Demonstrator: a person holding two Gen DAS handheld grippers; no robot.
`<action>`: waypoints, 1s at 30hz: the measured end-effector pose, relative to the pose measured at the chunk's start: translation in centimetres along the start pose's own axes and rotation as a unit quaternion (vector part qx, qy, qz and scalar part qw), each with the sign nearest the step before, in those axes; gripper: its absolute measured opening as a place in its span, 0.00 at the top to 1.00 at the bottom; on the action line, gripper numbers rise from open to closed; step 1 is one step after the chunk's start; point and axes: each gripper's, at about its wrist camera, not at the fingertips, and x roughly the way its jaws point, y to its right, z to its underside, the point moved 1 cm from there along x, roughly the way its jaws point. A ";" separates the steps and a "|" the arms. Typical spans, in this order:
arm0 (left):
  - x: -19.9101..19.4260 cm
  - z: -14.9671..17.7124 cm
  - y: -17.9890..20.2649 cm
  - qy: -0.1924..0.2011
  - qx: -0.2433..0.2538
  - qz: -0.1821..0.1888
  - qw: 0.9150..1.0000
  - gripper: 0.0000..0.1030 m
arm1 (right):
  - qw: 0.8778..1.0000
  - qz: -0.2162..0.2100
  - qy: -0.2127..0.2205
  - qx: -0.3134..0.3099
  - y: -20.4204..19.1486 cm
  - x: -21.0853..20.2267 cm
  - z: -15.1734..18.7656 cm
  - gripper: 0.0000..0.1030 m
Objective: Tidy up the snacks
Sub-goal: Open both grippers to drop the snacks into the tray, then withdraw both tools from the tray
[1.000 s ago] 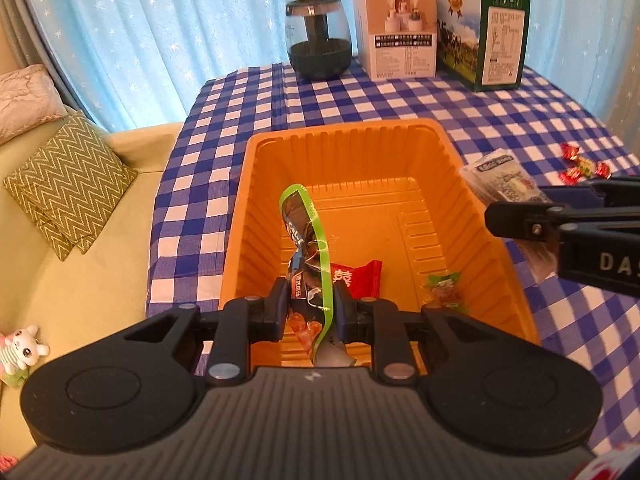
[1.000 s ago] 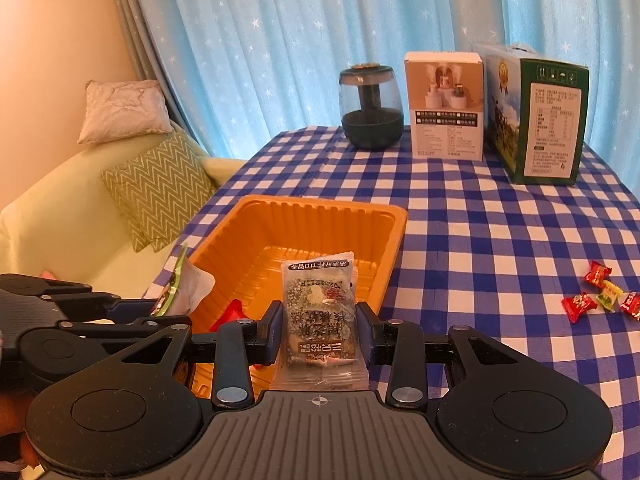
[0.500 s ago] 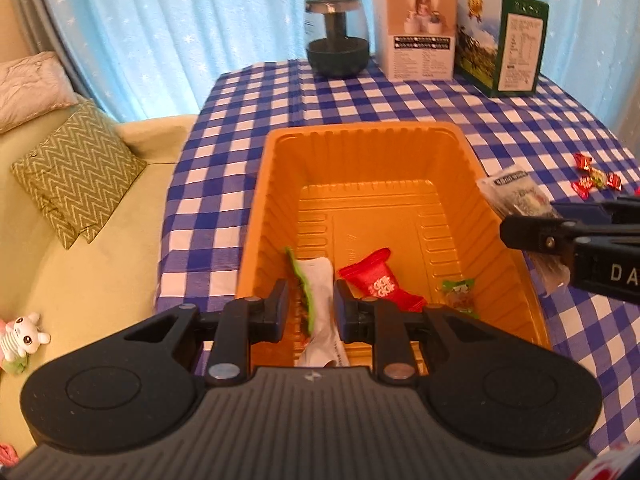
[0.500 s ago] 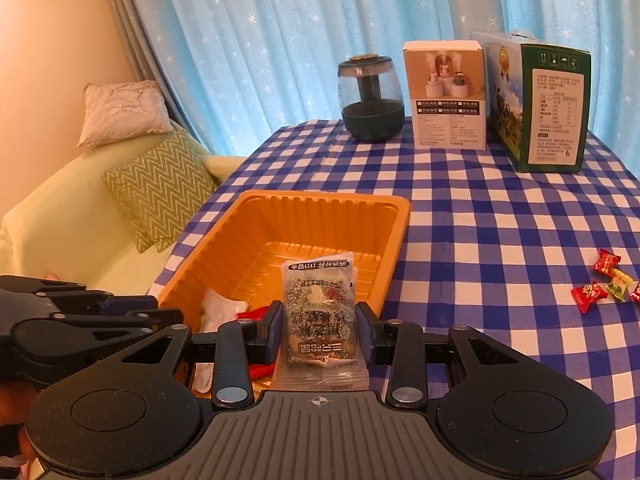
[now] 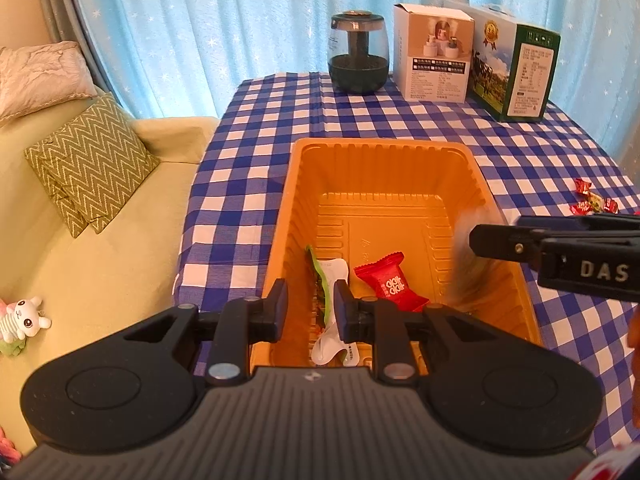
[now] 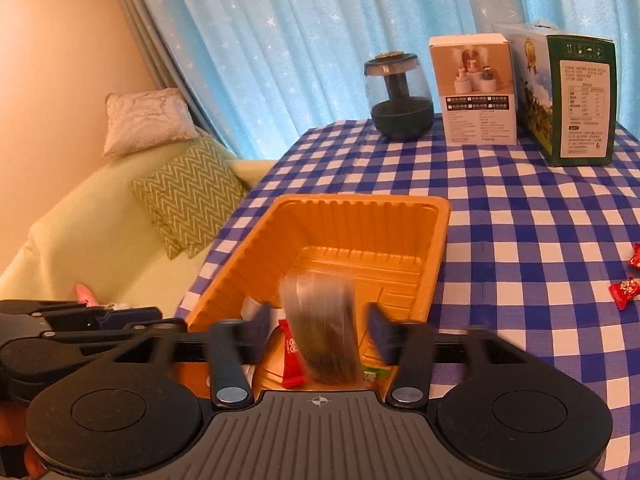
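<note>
Both wrist views look forward and down from near, sharing the orange tray (image 5: 384,152) and checked table (image 6: 520,216).

A home living room is shown. A pale green sofa (image 5: 100,248) with a zigzag cushion (image 5: 90,162) and a soft toy (image 5: 22,320) is set beside a table covered by a blue checked tablecloth (image 6: 520,220), and star-printed blue curtains (image 6: 320,40) are hung behind.
</note>
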 end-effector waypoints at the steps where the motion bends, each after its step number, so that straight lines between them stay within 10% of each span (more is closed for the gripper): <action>1: -0.3 0.0 -0.1 0.002 -0.002 0.000 1.000 0.79 | 1.000 0.001 0.007 0.003 0.1 -0.4 -0.1 0.33; 30: -10.3 2.9 11.7 0.041 -0.012 0.089 0.995 0.37 | 0.988 0.139 0.060 0.038 7.8 -19.6 4.5 0.32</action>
